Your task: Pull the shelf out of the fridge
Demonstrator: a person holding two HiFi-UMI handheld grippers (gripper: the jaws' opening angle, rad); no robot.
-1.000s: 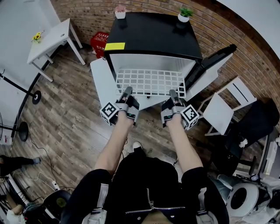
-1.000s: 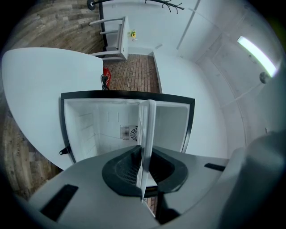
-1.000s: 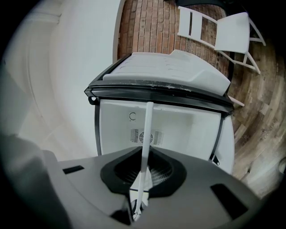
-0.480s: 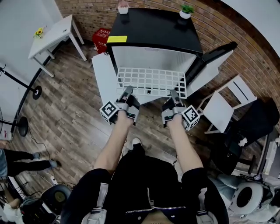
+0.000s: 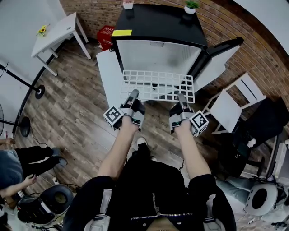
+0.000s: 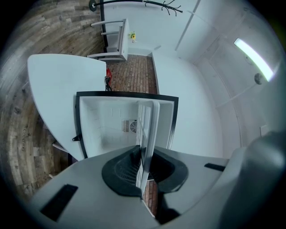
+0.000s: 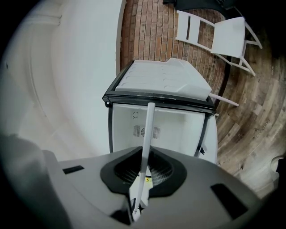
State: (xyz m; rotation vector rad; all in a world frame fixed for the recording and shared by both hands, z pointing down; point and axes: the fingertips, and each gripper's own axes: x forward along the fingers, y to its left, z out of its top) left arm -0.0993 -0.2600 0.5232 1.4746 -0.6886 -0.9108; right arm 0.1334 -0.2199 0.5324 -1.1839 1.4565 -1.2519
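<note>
Shelf (image 5: 157, 85), a white wire grid, lay level at the centre of the head view, just in front of the open fridge (image 5: 160, 20). From that angle I could not tell whether its rear edge still rested inside the cabinet. The left gripper (image 5: 132, 97) was clamped on the shelf's near rail towards its left corner. Its own view showed both dark pads pressed against the thin white wire, which was seen edge-on. The right gripper (image 5: 181, 98) gripped the same rail towards the right corner, and its jaws were likewise closed narrow on the wire. Each gripper carried a cube with black-and-white square markers, which sat below the shelf in the frame.

The fridge had a black top and a bare white interior, with a small vent grille on the back wall. Its door (image 5: 216, 58) stood swung open at the right. A yellow sticker (image 5: 121, 32) sat at the front left corner of the top, and no print on it could be read. A tiny yellow label (image 7: 145, 178) showed between the right jaws in the right gripper view, also too small to read. No brand name was legible anywhere.

A green potted plant (image 5: 191, 6) and a pale pot (image 5: 128, 3) stood at the back of the fridge top, at the upper edge of the frame. A red crate (image 5: 104, 36) sat left of the fridge. A white table (image 5: 56, 34) occupied the upper left, and a white chair (image 5: 232, 101) stood at the right.
</note>
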